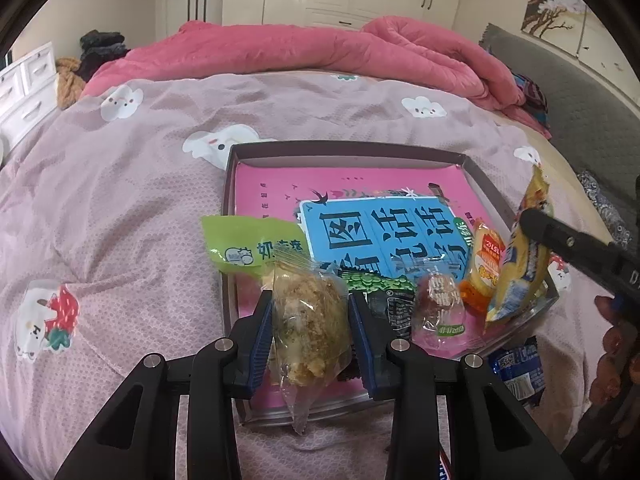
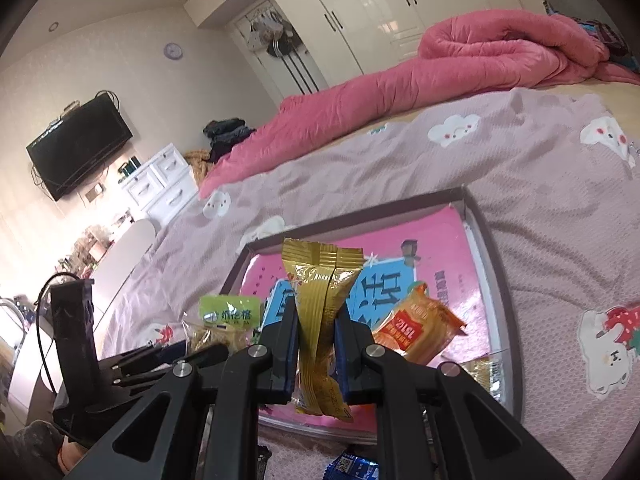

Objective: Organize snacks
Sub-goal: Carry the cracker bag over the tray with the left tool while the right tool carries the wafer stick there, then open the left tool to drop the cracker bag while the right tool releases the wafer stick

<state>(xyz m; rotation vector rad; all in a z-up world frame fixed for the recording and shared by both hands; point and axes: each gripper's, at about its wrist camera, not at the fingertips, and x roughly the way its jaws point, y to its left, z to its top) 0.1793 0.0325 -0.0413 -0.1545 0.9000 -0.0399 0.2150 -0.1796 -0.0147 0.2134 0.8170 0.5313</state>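
Note:
My left gripper (image 1: 311, 308) is shut on a clear-wrapped brown crumbly cake (image 1: 310, 320), held just above the near edge of a shallow pink-lined tray (image 1: 348, 152). In the tray lie a green packet (image 1: 248, 246), a dark green packet (image 1: 388, 304), a clear-wrapped reddish sweet (image 1: 440, 304) and an orange packet (image 1: 482, 268). My right gripper (image 2: 318, 328) is shut on an upright gold packet (image 2: 324, 312) over the tray's (image 2: 476, 220) near right side, beside the orange packet (image 2: 420, 328). The same gold packet (image 1: 520, 264) shows in the left wrist view.
The tray rests on a lilac cartoon-print bedsheet (image 1: 120, 200). A rolled pink quilt (image 1: 320, 52) lies behind it and a grey headboard (image 1: 580, 120) to the right. A blue packet (image 1: 516, 368) lies on the sheet outside the tray's near right corner. White drawers (image 2: 160, 184) stand beyond the bed.

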